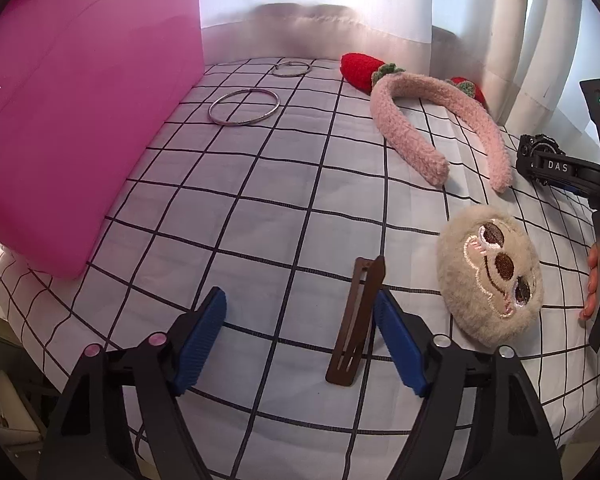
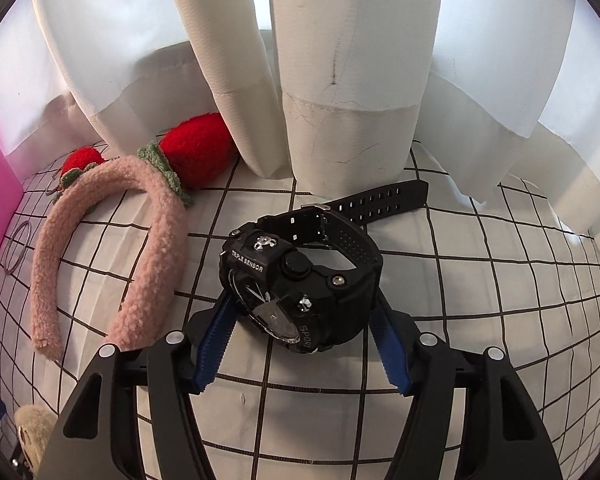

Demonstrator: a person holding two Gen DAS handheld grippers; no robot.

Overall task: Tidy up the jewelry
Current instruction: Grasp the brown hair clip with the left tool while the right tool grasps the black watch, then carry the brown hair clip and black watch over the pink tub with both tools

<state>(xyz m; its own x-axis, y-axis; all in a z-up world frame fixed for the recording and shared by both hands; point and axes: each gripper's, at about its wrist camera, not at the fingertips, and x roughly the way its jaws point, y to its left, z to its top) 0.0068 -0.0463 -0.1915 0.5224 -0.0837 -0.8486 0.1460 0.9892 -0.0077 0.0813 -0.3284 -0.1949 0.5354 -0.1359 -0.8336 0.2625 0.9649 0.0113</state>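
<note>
In the left wrist view my left gripper is open above the checked cloth, with a brown hair clip lying just inside its right finger. Two silver bangles lie farther back beside a pink box. A pink fuzzy headband with red strawberries and a beige plush sloth-face clip lie to the right. In the right wrist view my right gripper is open around a black sport watch. The watch sits on the cloth between the pads, touching or nearly touching them.
White curtains hang along the back edge of the table. The checked cloth covers the table, and its front edge drops off below my left gripper. The headband lies left of the watch.
</note>
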